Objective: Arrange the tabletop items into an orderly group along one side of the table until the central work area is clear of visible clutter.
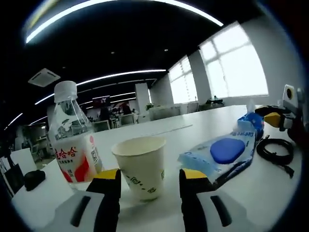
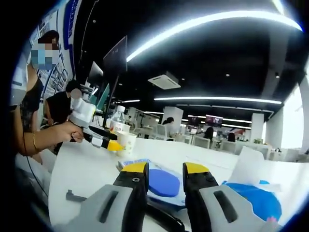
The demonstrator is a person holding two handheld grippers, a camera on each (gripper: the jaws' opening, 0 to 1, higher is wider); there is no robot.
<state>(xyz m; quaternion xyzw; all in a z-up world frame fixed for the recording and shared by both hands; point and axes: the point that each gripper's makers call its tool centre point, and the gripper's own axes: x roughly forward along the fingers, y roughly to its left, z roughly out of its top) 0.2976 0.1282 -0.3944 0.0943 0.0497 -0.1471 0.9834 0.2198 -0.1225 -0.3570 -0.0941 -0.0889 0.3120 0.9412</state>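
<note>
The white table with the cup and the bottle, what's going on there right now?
A person is tidying a white table with a handheld tool in each hand. The left tool is open around a paper cup, jaws on either side of it, next to a plastic bottle. The right tool is open too, pointed at a flat packet with a blue disc. A black cable lies further along the table, so the items are not yet grouped.

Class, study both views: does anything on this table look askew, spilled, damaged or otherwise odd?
Nothing is spilled or damaged. The paper cup and bottle stand upright. The only untidy things are the blue-and-white packet lying slanted and the black cable loosely coiled beside it.
</note>
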